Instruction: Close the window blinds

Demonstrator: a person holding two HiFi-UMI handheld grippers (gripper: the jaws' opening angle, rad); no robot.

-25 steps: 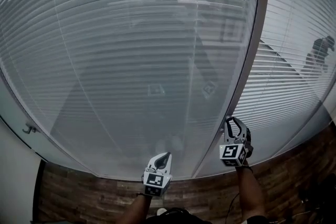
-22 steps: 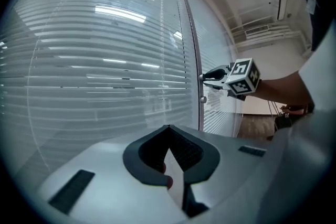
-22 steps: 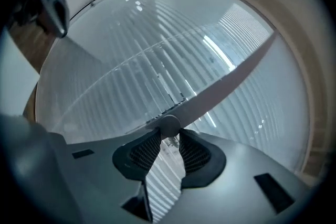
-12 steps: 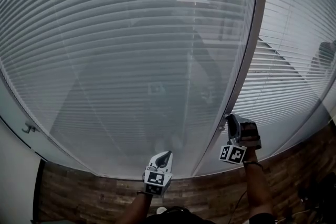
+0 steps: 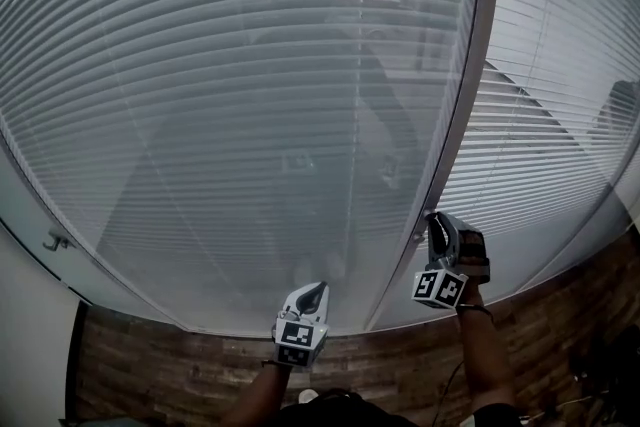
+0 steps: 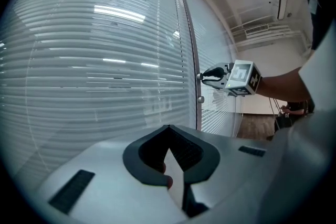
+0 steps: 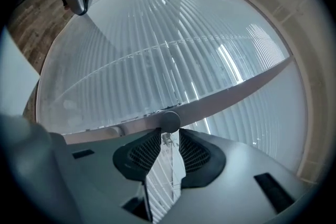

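Closing right gripper (image 7: 169, 134) on frame-edge knob (image 7: 169, 121)

It looks like an office: tall glass walls with slatted blinds (image 5: 250, 115), a grey frame post (image 5: 470, 95) at the right, a wood-pattern floor (image 5: 180, 365) near, and a wall air conditioner (image 6: 283, 0).

A dark shape (image 5: 622, 110) behind the blinds (image 5: 250, 95) is blurred and cut off at the right edge. In the right gripper view, the knob (image 7: 169, 121) hides its own stem.
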